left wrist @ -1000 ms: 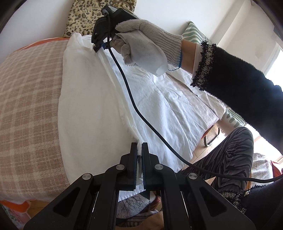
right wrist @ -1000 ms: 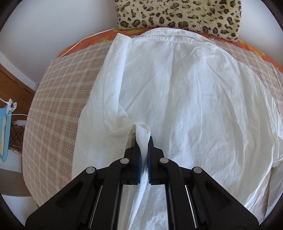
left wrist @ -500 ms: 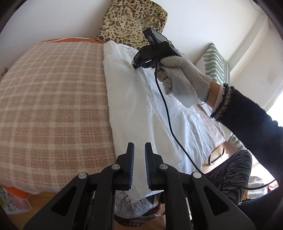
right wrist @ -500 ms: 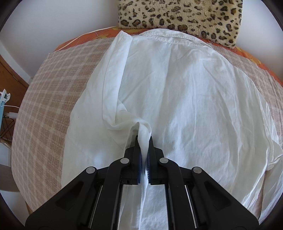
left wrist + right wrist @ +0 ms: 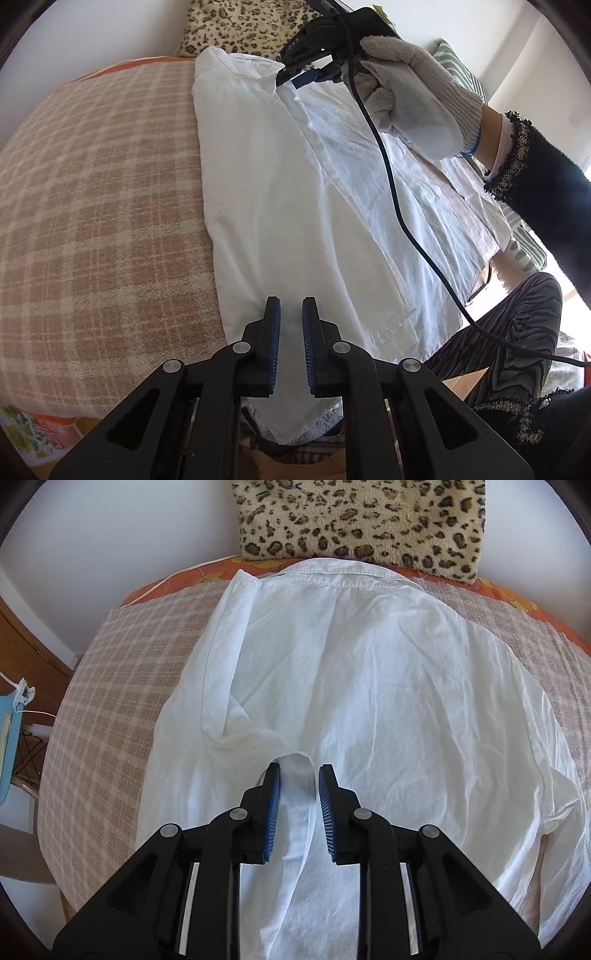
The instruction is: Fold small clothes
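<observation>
White shirt (image 5: 388, 701) flat on plaid bed cover (image 5: 122, 701), collar toward leopard pillow (image 5: 362, 520) at far edge, long axis running far edge to near edge; left side folded inward. Right gripper (image 5: 298, 775) fingers parted, fold of sleeve lying loose between. Left gripper (image 5: 291, 317) fingers apart over hem, gripping nothing

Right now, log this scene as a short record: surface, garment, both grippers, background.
surface: checked pink-and-cream cover
garment: white shirt lying spread out, collar toward the leopard-print cushion
folded part: left side of the shirt laid over onto its middle, with a cloth strip running between the right gripper's fingers
left gripper: open, over the shirt's near edge, gripping nothing
right gripper: open, cloth strip lies loose between its fingers
right hand: gloved
</observation>
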A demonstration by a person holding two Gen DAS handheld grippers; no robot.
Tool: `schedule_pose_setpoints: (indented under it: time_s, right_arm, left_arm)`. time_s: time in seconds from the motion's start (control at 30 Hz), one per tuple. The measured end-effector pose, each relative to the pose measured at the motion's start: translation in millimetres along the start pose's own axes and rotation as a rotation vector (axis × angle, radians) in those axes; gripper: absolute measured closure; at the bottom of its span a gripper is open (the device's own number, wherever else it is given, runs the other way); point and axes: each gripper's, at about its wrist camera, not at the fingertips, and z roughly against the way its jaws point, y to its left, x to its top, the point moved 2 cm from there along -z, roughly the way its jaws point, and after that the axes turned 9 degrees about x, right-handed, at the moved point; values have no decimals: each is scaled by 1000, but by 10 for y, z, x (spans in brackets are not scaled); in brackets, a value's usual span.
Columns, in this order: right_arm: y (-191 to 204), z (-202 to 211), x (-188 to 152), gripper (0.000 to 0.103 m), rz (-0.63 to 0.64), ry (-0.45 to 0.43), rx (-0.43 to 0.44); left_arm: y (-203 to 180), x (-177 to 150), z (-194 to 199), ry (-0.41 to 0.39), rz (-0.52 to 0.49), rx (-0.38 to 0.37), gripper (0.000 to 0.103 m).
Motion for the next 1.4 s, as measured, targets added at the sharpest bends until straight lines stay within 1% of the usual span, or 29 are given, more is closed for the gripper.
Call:
schedule_pose_setpoints:
  time_s: [0.07, 0.17, 0.23, 0.27, 0.33, 0.47, 0.53, 0.73, 0.87, 1.03, 1.17, 1.33, 1.37, 1.4]
  right_arm:
    - [-44, 177, -31, 79, -18, -23, 22]
    - [-82, 498, -102, 78, -20, -68, 46]
    - [-136, 714, -157, 70, -28, -91, 63]
    - [-166, 823, -193, 69, -32, -102, 73]
    - [-215, 1041, -265, 67, -37, -126, 81]
    - [-501, 1453, -446, 62, -48, -174, 65]
    - [-684, 1629, -546, 59, -60, -192, 49]
    - [-1464, 2097, -914, 58, -155, -236, -17]
    - [-2029, 2397, -1153, 58, -246, -254, -38]
    - [-2566, 2766, -1416, 58, -297, -271, -71]
    - [-2957, 2925, -1709, 58, -315, -258, -98]
    - [-3442, 2932, -2210, 58, -370, -203, -113]
    - [-3544, 2911, -2325, 58, -394, -190, -109]
    - [-3650, 2900, -2444, 58, -423, -181, -101]
  left_arm:
    - [37, 8, 71, -15, 16, -13, 93]
    - [115, 53, 192, -64, 54, 1, 93]
    - [139, 83, 248, -83, 79, -15, 93]
    - [125, 102, 259, -89, 80, -16, 93]
    - [39, 140, 262, -96, 58, -24, 93]
    - [-241, 212, 240, -109, -9, -58, 93]
    - [-372, 242, 208, -117, -32, -80, 92]
    - [-805, 346, 134, -119, -92, -140, 91]
    - [-1151, 425, 98, -130, -156, -157, 91]
    - [-1555, 511, 9, -137, -197, -192, 91]
    - [-1895, 572, -105, -128, -230, -222, 91]
    - [-2372, 638, -228, -117, -299, -263, 91]
    - [-2477, 650, -248, -114, -316, -272, 88]
    - [-2586, 661, -265, -114, -335, -280, 79]
